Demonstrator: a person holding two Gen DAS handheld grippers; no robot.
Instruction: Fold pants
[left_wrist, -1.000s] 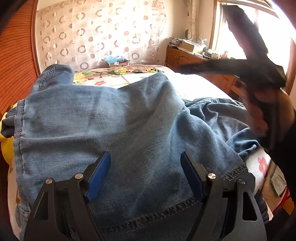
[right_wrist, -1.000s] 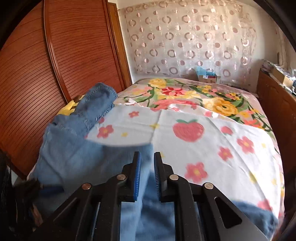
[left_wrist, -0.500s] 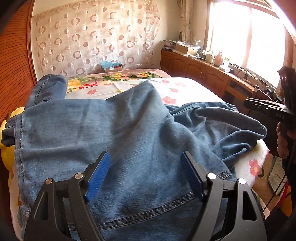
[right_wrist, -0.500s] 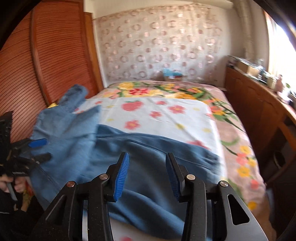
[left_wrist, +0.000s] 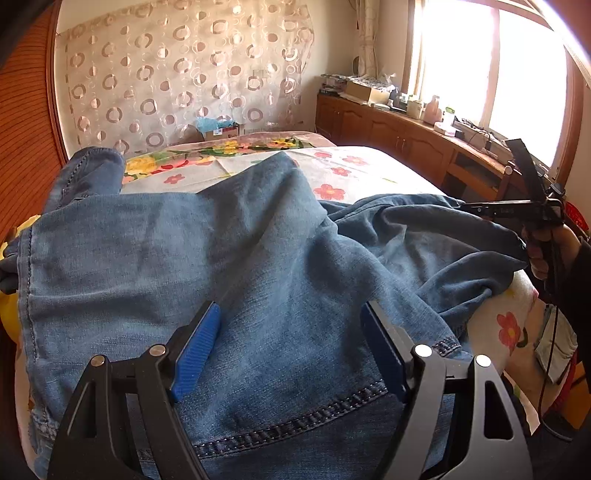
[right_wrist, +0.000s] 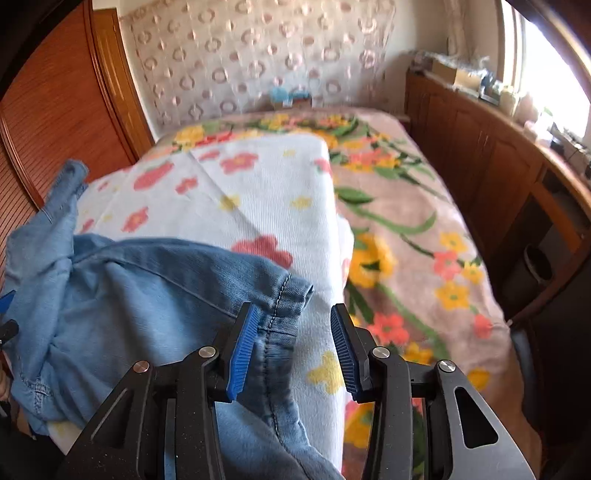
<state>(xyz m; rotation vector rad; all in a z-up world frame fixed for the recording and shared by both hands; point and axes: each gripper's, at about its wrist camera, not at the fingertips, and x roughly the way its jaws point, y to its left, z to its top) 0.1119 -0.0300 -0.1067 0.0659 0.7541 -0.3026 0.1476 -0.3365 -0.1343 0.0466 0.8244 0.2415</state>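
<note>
While my left gripper (left_wrist: 290, 343) hovers with its jaws wide apart over the jeans (left_wrist: 229, 266), nothing sits between its blue pads (left_wrist: 195, 350); a stitched seam of the denim runs just beneath them. My right gripper (right_wrist: 291, 347) is spread open too, and a stitched hem (right_wrist: 282, 306) of the jeans lies in the gap, close to the left pad (right_wrist: 240, 350), not clamped. From the left wrist view that same gripper (left_wrist: 517, 208) shows at the right edge of the bed (left_wrist: 369, 166), by a dark rumpled fold of denim.

The jeans lie in a loose heap across the near end of the bed, on a white flowered sheet (right_wrist: 236, 192), with one leg (left_wrist: 88, 171) reaching toward the left edge by the wooden headboard (right_wrist: 55, 110). A floral blanket (right_wrist: 417, 243) covers the right side. Beyond stands a circle-patterned curtain (left_wrist: 184, 74), and a cluttered wooden cabinet (left_wrist: 399, 129) runs under the window (left_wrist: 491, 66). No writing is readable anywhere; the small box (left_wrist: 221, 129) by the curtain is too blurred.
</note>
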